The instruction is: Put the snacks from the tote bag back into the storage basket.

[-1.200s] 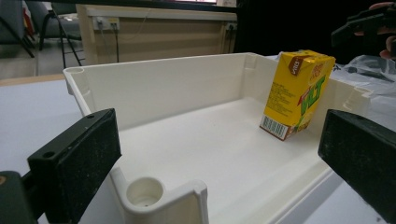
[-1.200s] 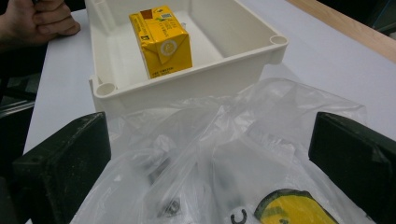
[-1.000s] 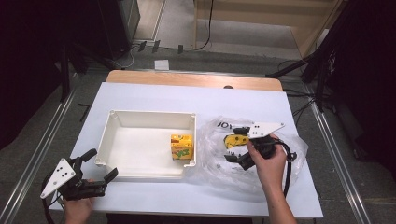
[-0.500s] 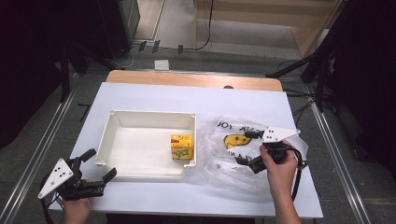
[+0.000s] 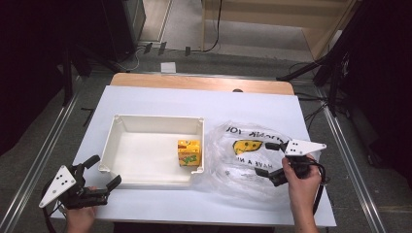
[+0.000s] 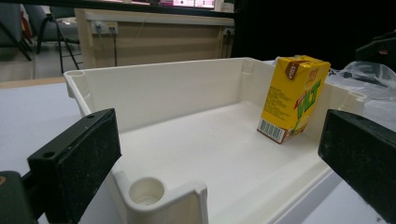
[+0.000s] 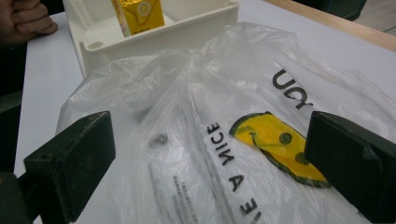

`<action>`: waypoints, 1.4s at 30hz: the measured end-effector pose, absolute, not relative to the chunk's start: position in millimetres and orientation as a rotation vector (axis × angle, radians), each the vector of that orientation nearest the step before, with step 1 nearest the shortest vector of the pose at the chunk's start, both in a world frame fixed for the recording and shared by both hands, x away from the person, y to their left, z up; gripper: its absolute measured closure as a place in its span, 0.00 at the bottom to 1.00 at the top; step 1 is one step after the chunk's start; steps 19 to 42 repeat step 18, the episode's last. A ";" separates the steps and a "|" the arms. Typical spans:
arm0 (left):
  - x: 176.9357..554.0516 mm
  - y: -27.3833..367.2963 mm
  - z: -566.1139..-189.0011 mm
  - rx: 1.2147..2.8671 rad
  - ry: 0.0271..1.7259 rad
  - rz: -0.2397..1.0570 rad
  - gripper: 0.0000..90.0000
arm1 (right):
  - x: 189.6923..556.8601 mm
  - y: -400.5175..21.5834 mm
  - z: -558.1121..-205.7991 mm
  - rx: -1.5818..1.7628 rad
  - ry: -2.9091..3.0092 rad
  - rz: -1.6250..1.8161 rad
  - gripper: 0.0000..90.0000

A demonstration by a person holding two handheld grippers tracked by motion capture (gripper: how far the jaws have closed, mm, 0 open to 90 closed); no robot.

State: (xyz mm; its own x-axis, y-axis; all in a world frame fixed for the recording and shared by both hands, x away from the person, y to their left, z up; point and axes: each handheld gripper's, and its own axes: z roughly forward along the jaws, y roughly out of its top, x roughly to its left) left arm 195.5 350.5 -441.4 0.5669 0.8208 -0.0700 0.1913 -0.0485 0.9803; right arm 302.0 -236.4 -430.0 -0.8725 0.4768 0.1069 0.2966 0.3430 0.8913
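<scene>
The right claw (image 5: 268, 159), jaws spread, hovers over the plastic bag (image 5: 243, 155); the carton (image 5: 189, 152) probably sits leftward; the left claw (image 5: 103, 171) gapes too.

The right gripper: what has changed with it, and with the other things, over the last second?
The right gripper has drawn back from the smiley print toward the table's right edge and the person's side, jaws open over the clear plastic bag, holding nothing. The left gripper stayed at the near left corner, open. The yellow juice carton still stands in the white tray, and the bag lies where it was.
</scene>
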 end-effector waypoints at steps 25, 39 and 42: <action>195.6 348.3 -441.0 1.569 0.868 0.645 0.00 | 287.1 -270.6 -433.5 0.782 2.362 1.574 0.04; 195.6 348.3 -441.0 1.569 0.868 0.645 0.00 | 287.1 -270.6 -433.5 0.782 2.362 1.574 0.04; 195.6 348.3 -441.0 1.569 0.868 0.645 0.00 | 287.1 -270.6 -433.5 0.782 2.362 1.574 0.04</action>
